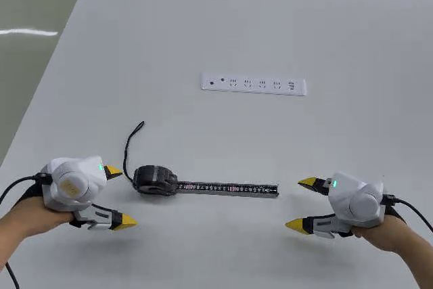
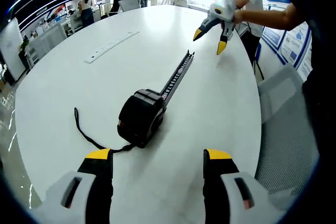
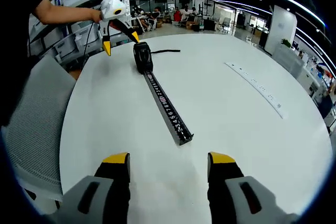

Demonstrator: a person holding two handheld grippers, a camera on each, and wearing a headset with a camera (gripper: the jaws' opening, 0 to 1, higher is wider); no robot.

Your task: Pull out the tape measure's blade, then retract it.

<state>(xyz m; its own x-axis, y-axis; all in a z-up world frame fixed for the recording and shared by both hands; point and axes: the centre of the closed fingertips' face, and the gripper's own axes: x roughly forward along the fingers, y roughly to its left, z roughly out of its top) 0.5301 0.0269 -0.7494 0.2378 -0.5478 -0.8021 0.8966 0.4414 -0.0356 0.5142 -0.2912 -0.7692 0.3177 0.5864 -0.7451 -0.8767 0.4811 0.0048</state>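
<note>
Lower centre: tape measure (image 1: 155,181) is lying w/ blade (image 1: 226,188) out. Left gripper (image 1: 123,196) & right gripper (image 1: 299,203) are hovering beside it, jaws spread, empty. Retracting probably comes next, which needs a grip on the tape measure.

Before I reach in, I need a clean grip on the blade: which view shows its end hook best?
The right gripper view: the end hook lies close ahead of the open right gripper. The head view shows it small, at the blade tip; the left gripper view shows it far beyond the case.

Tape measure (image 1: 155,181) near worktop's (image 1: 203,32) front edge, blade (image 1: 230,188) out flat. Left gripper (image 1: 126,196) and right gripper (image 1: 295,203) flank it, jaws apart.
</note>
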